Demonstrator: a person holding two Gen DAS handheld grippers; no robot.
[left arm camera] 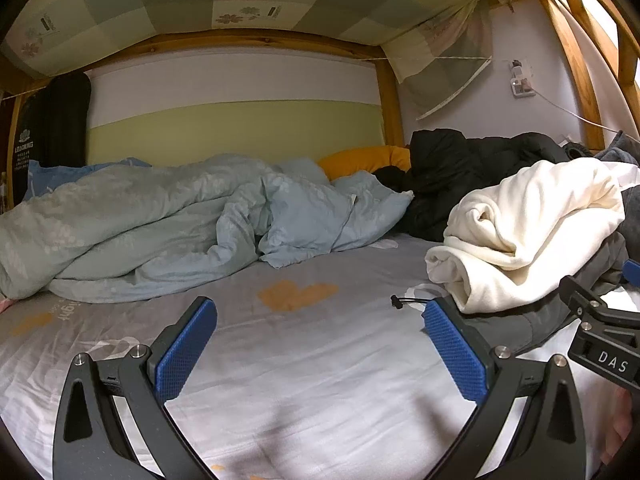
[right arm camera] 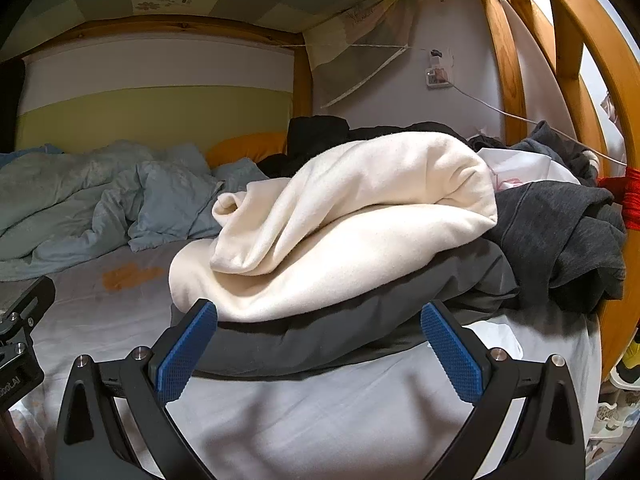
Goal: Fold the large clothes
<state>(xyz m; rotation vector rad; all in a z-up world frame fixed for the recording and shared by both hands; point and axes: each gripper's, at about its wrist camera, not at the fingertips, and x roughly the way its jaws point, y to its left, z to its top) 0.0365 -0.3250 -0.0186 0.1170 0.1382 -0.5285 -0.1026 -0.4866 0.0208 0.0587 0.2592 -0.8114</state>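
Note:
A crumpled cream fleece garment [right arm camera: 340, 216] lies on top of a dark grey garment [right arm camera: 360, 332] in a pile at the bed's right side. In the left wrist view the cream garment [left arm camera: 532, 224] sits to the right, over the grey one [left arm camera: 516, 324]. My right gripper [right arm camera: 319, 340] is open, its blue pads just short of the grey garment's front edge, nothing between them. My left gripper [left arm camera: 320, 340] is open over the bare sheet, its right pad [left arm camera: 456, 350] close to the grey garment. The right gripper's body [left arm camera: 600, 332] shows at the right edge of that view.
A pale blue duvet [left arm camera: 160, 220] is bunched along the back left of the grey bed sheet [left arm camera: 300, 360]. A black jacket [left arm camera: 460, 172] and an orange pillow [left arm camera: 368, 160] lie at the back. More dark clothes [right arm camera: 560, 232] are heaped beside the wooden bunk rails [right arm camera: 592, 80] on the right.

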